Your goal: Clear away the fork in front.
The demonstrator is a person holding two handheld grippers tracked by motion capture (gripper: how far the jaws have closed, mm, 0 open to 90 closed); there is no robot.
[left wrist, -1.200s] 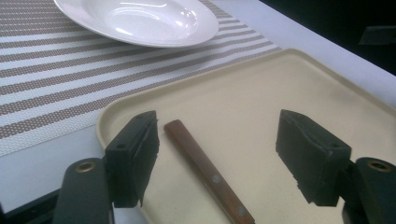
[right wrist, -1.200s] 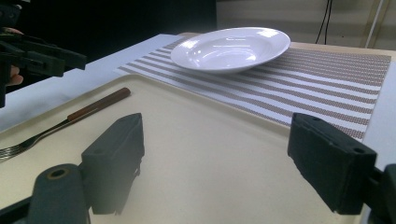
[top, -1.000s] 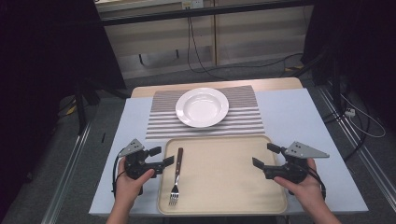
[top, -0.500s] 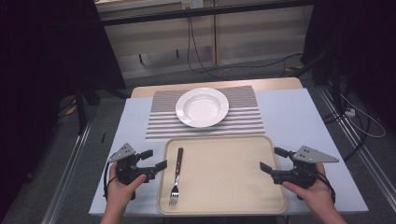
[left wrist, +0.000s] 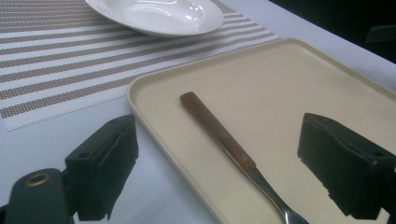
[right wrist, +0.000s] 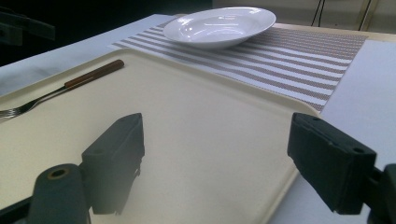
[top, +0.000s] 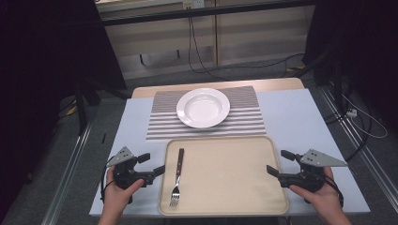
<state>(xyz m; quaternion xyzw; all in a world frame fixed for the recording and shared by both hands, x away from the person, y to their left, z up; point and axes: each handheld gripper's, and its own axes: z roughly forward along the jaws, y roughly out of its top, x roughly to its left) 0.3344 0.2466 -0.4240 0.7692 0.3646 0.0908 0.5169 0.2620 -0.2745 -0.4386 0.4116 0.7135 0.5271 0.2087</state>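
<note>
Fork [top: 177, 177] untouched on the tray [top: 225, 206], left tool [top: 152, 164] and right tool [top: 277, 161] both spread wide, empty.

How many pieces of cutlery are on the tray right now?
1: a fork lying along the left side of the tray, wooden handle toward the plate. Nothing looks hidden.

Fork [left wrist: 233, 149]: tines cut off by bottom edge in left gripper view; plate [left wrist: 154, 16]: far rim cut off at top edge; forearms cropped below in high view.
</note>
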